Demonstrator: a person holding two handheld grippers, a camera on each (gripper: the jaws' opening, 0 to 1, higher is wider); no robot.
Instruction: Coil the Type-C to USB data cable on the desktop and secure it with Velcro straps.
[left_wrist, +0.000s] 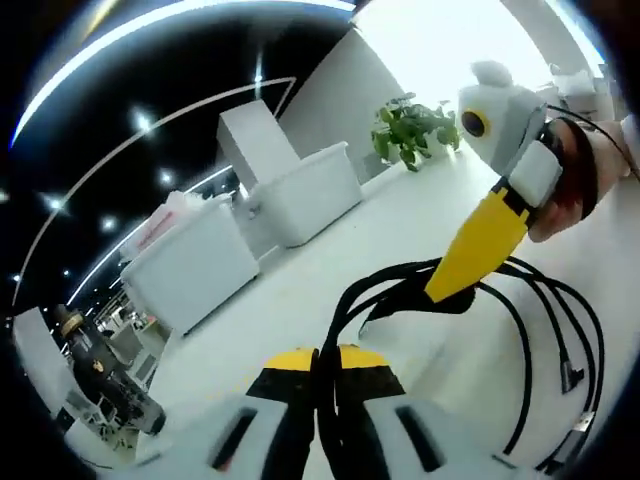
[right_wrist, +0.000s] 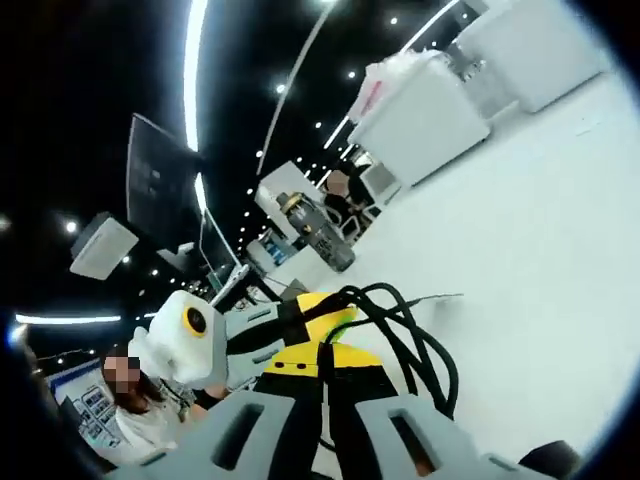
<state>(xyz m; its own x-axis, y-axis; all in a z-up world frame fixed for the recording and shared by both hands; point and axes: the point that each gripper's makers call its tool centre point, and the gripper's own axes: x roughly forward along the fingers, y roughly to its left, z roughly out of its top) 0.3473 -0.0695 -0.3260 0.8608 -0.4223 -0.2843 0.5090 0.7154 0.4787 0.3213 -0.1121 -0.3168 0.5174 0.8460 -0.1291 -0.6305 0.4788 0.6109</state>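
Left gripper view, both grippers (left_wrist: 330, 362) (left_wrist: 447, 287) clamping black cable (left_wrist: 520, 330), loose connectors (left_wrist: 575, 378), potted plant (left_wrist: 412, 130)

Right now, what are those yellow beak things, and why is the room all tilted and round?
Those yellow beaks are grippers, hand-held pinching tools. A person holds one in each hand, and each carries a little fisheye camera, which bends the room round and tilts whenever the hands tilt.

In the left gripper view you look along the left gripper. Its jaws are pinched shut on a black cable, wound into several loops above the white desktop. The right gripper reaches in from the right and bites the same loops.

In the right gripper view you look along that right gripper, with the cable loops bunched at its tips. The left gripper pokes in from the left.

White bins and a green plant sit farther back.
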